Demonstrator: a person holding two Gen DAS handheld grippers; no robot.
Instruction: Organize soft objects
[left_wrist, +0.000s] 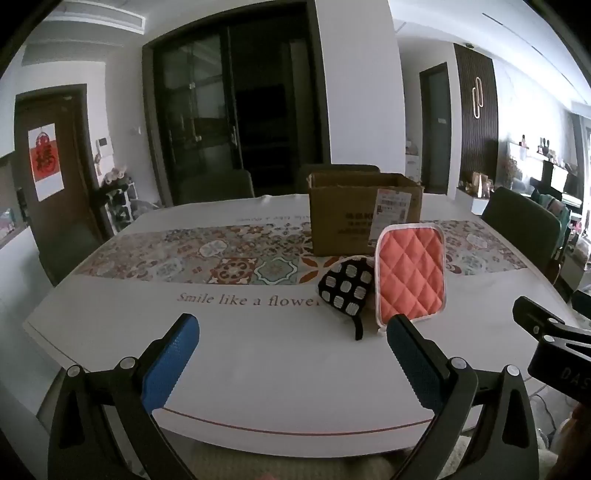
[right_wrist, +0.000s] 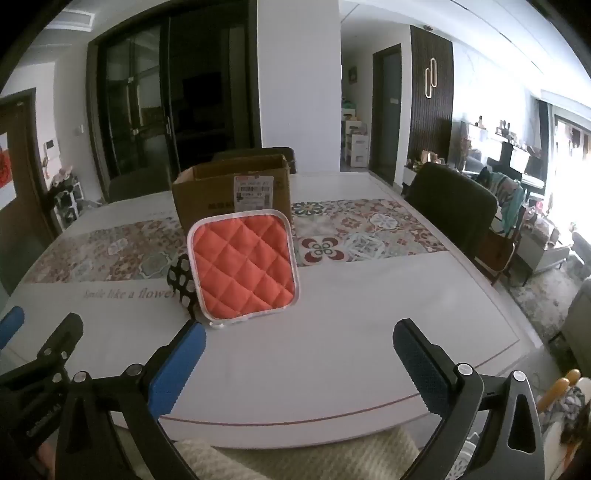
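Observation:
An orange quilted pot holder (left_wrist: 410, 271) (right_wrist: 244, 264) with white trim lies partly over a black pot holder with pale checks (left_wrist: 345, 290) (right_wrist: 180, 282) on the white table. Behind them stands an open cardboard box (left_wrist: 364, 212) (right_wrist: 232, 194). My left gripper (left_wrist: 291, 332) hovers above the near table edge, open, nothing between its blue pads, with the pot holders just beyond its right finger. My right gripper (right_wrist: 299, 339) is likewise open and empty, short of the orange pot holder. Part of the right gripper (left_wrist: 554, 339) shows in the left wrist view, and part of the left gripper (right_wrist: 33, 354) in the right wrist view.
The white table (left_wrist: 258, 369) (right_wrist: 369, 295) has a patterned runner (left_wrist: 207, 254) (right_wrist: 369, 229) across its middle. Dark chairs stand at the far side (left_wrist: 218, 184) and on the right (left_wrist: 521, 229) (right_wrist: 450, 206). A knitted cloth (right_wrist: 332, 458) lies below the near edge.

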